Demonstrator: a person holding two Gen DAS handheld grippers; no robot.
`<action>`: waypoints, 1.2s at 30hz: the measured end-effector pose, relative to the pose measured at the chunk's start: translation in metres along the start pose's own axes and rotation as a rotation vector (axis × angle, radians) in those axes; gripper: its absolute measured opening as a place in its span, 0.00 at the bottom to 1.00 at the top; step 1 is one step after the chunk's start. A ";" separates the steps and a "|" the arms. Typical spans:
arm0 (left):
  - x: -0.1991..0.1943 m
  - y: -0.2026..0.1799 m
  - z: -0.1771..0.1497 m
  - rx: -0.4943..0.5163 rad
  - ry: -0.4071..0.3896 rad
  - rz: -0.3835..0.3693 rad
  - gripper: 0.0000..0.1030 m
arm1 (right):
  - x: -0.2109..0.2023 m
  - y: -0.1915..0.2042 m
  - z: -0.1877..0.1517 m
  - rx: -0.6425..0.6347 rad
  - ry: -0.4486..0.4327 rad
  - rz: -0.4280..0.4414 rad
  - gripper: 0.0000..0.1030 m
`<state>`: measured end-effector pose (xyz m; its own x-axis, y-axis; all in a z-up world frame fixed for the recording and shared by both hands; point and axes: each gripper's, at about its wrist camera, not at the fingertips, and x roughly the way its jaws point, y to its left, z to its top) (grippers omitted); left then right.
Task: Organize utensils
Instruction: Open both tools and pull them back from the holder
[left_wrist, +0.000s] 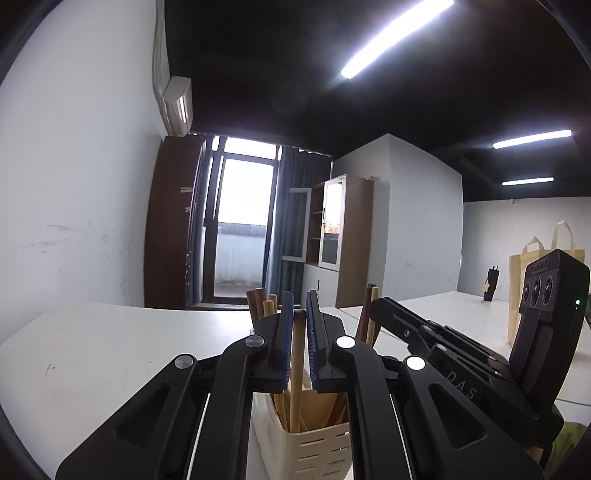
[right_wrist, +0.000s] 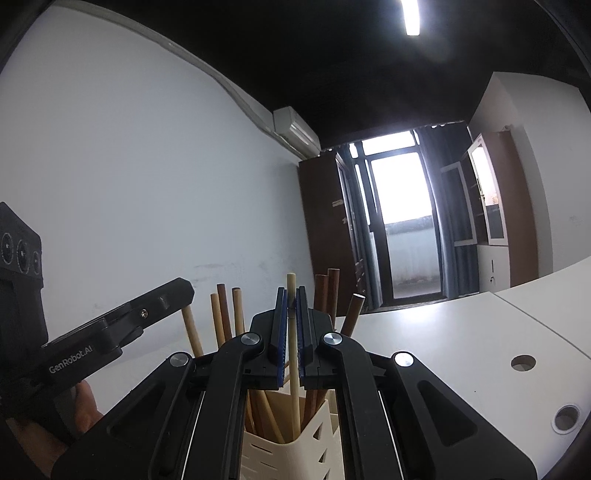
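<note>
Left gripper (left_wrist: 299, 306): jaws nearly closed around a pale chopstick (left_wrist: 296, 369); contact likely, not certain.
Right gripper (right_wrist: 291, 299): clamped on a thin pale chopstick (right_wrist: 293, 354), upright, lower end inside the holder.
Holder (right_wrist: 291, 454): cream slotted caddy on the white surface (right_wrist: 443, 350), directly below both grippers.
Contents: several light and dark sticks (right_wrist: 221, 314) standing in it.
Progress: looks late; most sticks housed, these two not yet released. Loose utensils elsewhere: none seen.
</note>
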<state>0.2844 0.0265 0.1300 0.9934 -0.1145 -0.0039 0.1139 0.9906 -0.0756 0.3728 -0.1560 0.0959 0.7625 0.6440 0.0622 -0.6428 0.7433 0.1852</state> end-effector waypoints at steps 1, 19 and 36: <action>-0.002 0.000 0.000 0.003 0.000 0.002 0.06 | -0.002 0.000 -0.001 0.000 0.003 -0.004 0.05; -0.034 -0.010 -0.007 0.058 0.111 0.029 0.25 | -0.035 0.005 -0.012 -0.013 0.065 -0.043 0.25; -0.062 -0.022 -0.038 0.076 0.272 0.058 0.56 | -0.087 0.012 -0.045 -0.061 0.230 -0.076 0.44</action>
<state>0.2196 0.0091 0.0941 0.9596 -0.0628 -0.2741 0.0674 0.9977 0.0074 0.2955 -0.1943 0.0483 0.7766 0.6051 -0.1753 -0.5930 0.7961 0.1212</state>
